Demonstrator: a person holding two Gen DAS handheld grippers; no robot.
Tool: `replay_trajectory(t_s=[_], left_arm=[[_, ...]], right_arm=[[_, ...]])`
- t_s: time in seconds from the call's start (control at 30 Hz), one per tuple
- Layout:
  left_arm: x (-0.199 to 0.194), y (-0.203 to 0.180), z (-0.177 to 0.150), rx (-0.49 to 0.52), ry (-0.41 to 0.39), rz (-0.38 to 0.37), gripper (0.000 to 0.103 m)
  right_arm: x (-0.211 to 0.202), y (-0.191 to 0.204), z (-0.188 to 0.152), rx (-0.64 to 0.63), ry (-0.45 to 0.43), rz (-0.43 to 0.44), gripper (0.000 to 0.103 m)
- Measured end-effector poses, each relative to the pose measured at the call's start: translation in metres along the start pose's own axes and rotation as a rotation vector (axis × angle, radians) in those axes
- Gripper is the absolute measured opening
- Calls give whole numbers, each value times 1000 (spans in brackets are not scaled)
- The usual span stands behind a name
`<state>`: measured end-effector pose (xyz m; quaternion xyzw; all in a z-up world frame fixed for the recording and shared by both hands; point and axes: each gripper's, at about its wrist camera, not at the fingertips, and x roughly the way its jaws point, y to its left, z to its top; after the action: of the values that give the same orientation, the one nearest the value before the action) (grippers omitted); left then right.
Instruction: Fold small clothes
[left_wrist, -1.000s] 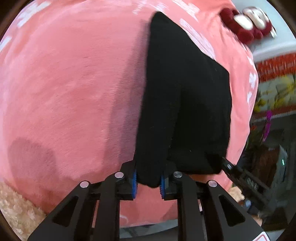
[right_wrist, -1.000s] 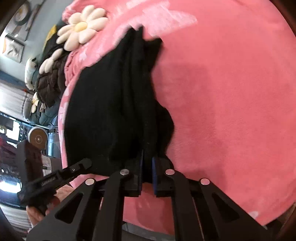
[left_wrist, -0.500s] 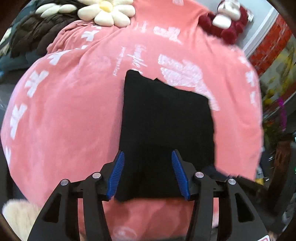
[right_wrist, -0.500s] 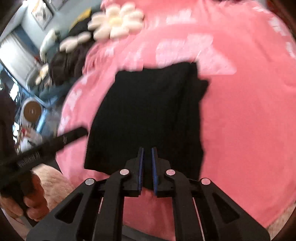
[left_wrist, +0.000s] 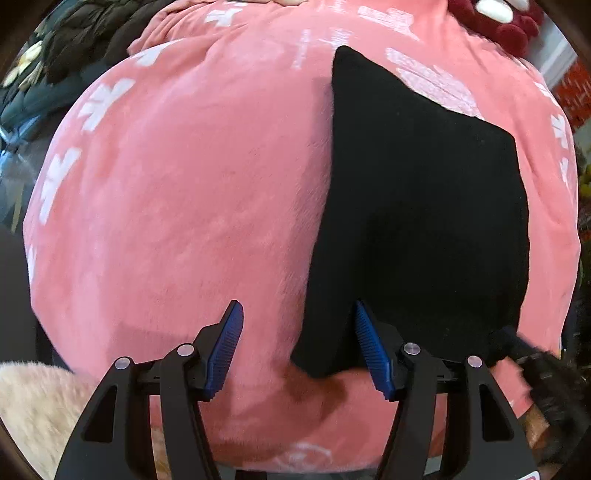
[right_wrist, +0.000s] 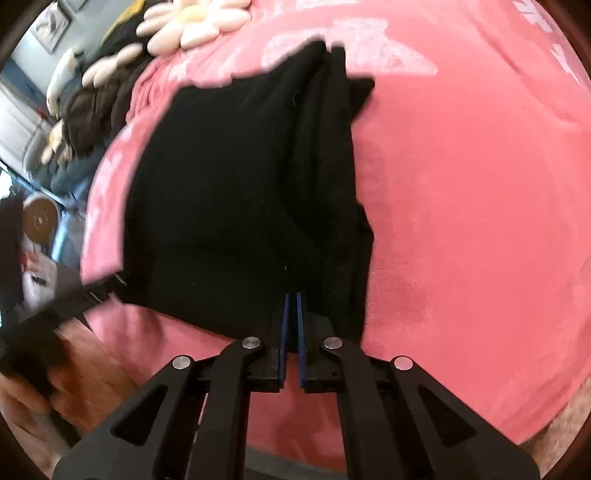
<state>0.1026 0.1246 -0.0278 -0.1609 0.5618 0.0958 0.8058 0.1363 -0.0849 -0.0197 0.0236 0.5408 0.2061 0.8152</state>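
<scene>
A pink fleece blanket (left_wrist: 177, 206) printed with white motifs covered the soft surface, with a daisy-shaped cushion (right_wrist: 192, 18) and a dark quilted coat (right_wrist: 92, 107) lying at its far edge. On it lay the black garment (left_wrist: 417, 221), already folded into a rough rectangle, its near edge toward me and its far corner pointing at the cushions. My left gripper (left_wrist: 299, 347) stood with its jaws opening, the blue pads wide apart; the garment's near left corner sat between them, but neither pad pressed on it. My right gripper (right_wrist: 291, 332) was nearly closed, and a thin fold of the black cloth at the near edge appeared pinched between its pads. In the right wrist view the right side of the garment showed bunched, uneven layers, and one flap poked out near the top. To finish this step well, I judged that the right gripper should let go only once the layers lay flat, without dragging the hem toward me. The left gripper should lift clear straight off the corner so the fleece did not snag and pull the fold open. A light press along the ragged right edge would square the stack before the next fold.
</scene>
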Motion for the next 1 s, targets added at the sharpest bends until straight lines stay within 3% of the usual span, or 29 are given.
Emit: replay_trajectory(t_s=[0.07, 0.17, 0.27, 0.37, 0.5, 0.53, 0.57, 0.67, 0.8, 1.0], left_arm=[[-2, -2, -5, 28, -16, 36, 64], [-1, -11, -11, 53, -9, 63, 60], [-23, -26, -20, 94, -47, 4, 57], [-38, -46, -44, 170, -81, -33, 59], [-33, -66, -68, 203, -60, -67, 59], [-32, -69, -70, 201, -67, -74, 59], [-31, -73, -74, 193, -83, -74, 59], [-21, -74, -76, 179, -97, -58, 59], [-17, -74, -80, 178, -116, -21, 59], [-16, -66, -83, 152, -133, 15, 59]], right_arm=[[16, 1, -6, -56, 57, -65, 7], [16, -7, -6, -21, 56, -49, 11], [-21, -9, -17, -17, -40, -65, 13], [-30, -19, -37, -14, -63, -100, 13], [-28, -34, -61, 21, -60, -155, 17], [-24, -31, -63, 22, -64, -158, 23], [-23, -33, -68, 21, -76, -167, 37], [-29, -32, -76, 7, -129, -200, 56], [-28, -21, -72, -23, -163, -195, 62], [-24, -17, -83, -26, -118, -181, 70]])
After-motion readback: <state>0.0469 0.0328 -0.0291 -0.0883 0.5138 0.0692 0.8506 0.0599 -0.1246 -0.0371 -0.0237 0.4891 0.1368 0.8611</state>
